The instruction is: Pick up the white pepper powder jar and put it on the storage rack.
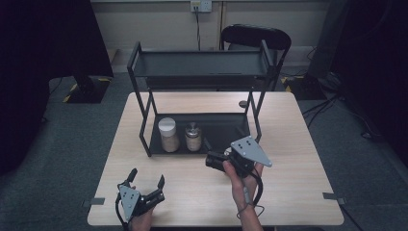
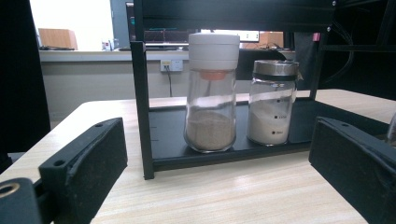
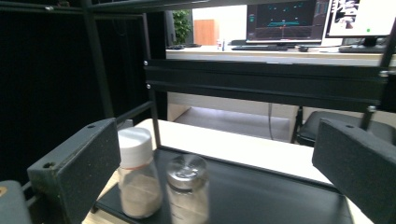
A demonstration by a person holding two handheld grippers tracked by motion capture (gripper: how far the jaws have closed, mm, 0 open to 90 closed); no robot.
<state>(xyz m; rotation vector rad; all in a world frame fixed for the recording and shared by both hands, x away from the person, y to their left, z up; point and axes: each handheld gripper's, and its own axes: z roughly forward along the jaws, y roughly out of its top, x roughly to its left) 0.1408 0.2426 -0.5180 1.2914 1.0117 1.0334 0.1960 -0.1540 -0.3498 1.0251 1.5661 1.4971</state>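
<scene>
A black two-tier rack (image 1: pixel 144 118) stands on the wooden table (image 1: pixel 288 144). On its lower shelf a white-lidded jar (image 1: pixel 168 134) of brown powder stands next to a metal-lidded jar (image 1: pixel 193 137) of pale powder. My left gripper (image 1: pixel 146 177) rests near the front left edge, open, aimed at the jars, and holds nothing. The left gripper view has the white-lidded jar (image 2: pixel 211 93) and the metal-lidded jar (image 2: pixel 272 102) upright between its fingers (image 2: pixel 84 158). My right gripper (image 1: pixel 214 153) hovers at the shelf's front right, open, nothing between its fingers (image 3: pixel 74 168); both jars (image 3: pixel 135 177) sit ahead, lower left.
The rack's upper shelf (image 1: pixel 202 65) is bare. A small dark round object (image 1: pixel 243 103) lies on the table behind the rack. A black chair (image 1: pixel 255 36) stands beyond the far edge. Bare tabletop lies to either side of the rack and along the front.
</scene>
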